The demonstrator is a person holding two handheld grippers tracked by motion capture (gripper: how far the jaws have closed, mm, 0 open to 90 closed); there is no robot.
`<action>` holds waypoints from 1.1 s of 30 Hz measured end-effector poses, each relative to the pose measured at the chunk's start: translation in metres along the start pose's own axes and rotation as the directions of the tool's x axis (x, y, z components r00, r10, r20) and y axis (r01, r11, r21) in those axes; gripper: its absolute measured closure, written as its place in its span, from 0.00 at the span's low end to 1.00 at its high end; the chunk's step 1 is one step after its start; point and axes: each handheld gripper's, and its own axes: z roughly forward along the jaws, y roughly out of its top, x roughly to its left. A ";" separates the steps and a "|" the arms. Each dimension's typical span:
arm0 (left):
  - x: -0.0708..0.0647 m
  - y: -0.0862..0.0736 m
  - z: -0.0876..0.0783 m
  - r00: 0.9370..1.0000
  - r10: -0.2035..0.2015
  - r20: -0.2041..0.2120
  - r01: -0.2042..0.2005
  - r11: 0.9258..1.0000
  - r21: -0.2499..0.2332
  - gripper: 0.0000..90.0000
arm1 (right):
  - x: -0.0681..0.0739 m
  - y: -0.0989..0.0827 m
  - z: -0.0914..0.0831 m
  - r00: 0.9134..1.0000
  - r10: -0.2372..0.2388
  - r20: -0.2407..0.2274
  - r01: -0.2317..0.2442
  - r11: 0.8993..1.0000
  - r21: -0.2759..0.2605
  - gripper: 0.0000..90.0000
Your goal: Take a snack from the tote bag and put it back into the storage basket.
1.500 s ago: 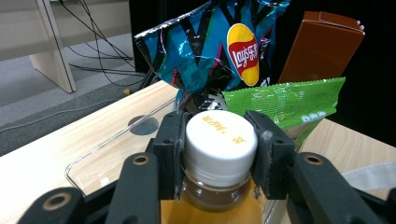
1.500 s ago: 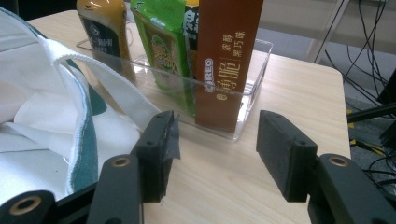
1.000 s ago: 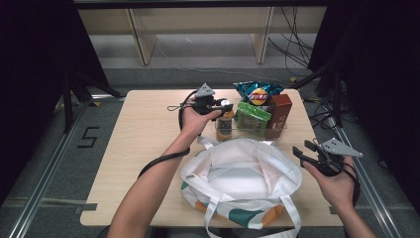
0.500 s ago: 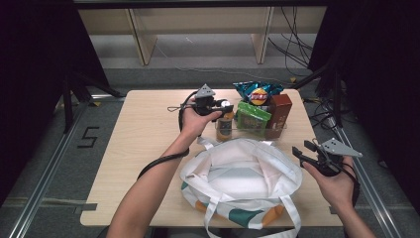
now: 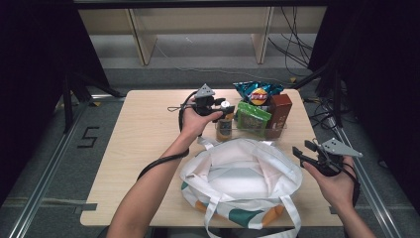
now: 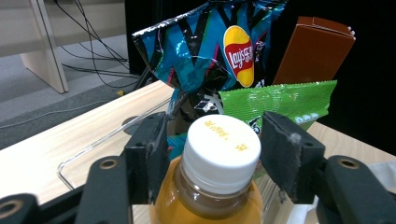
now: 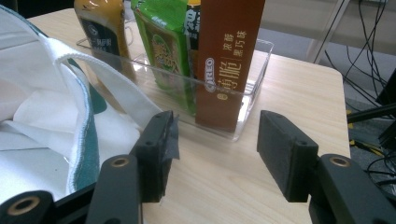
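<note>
Two grippers are at work around a clear plastic tray (image 5: 277, 133) that stands on the far right part of the wooden surface (image 5: 143, 144). At the tray's left end stands a bottle (image 5: 224, 126) of amber drink with a white cap, and the left gripper (image 6: 212, 151) sits over that cap: its fingers (image 6: 156, 151) have just been opening, so that against the earlier frames they now stand apart on either side of the cap with a slight gap, no longer pressing on it, while the hand itself has stayed where it was. Behind the bottle in the tray are a blue chip bag (image 6: 205, 46), a green snack packet (image 6: 285, 100) and a brown box (image 7: 229, 60) at the right end. On the near side of the tray lies a white tote bag (image 5: 240, 183) with its mouth open. The right gripper (image 5: 309, 156) hangs to the near right of the tray, unchanged, its fingers (image 7: 280, 149) spread wide and holding nothing.
</note>
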 end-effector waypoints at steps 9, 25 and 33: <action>-0.004 0.004 -0.007 1.000 0.001 -0.019 -0.001 1.000 0.004 0.36 | -0.001 0.001 -0.001 1.000 -0.018 -0.006 0.018 1.000 0.021 0.52; -0.010 0.011 -0.024 0.999 -0.006 -0.033 0.006 1.000 0.014 0.34 | -0.001 0.000 -0.001 1.000 -0.011 -0.024 0.011 0.999 0.032 0.52; -0.010 0.009 -0.038 1.000 -0.007 -0.026 0.008 1.000 0.017 0.34 | -0.001 0.000 -0.001 1.000 -0.011 -0.023 0.012 0.999 0.032 0.52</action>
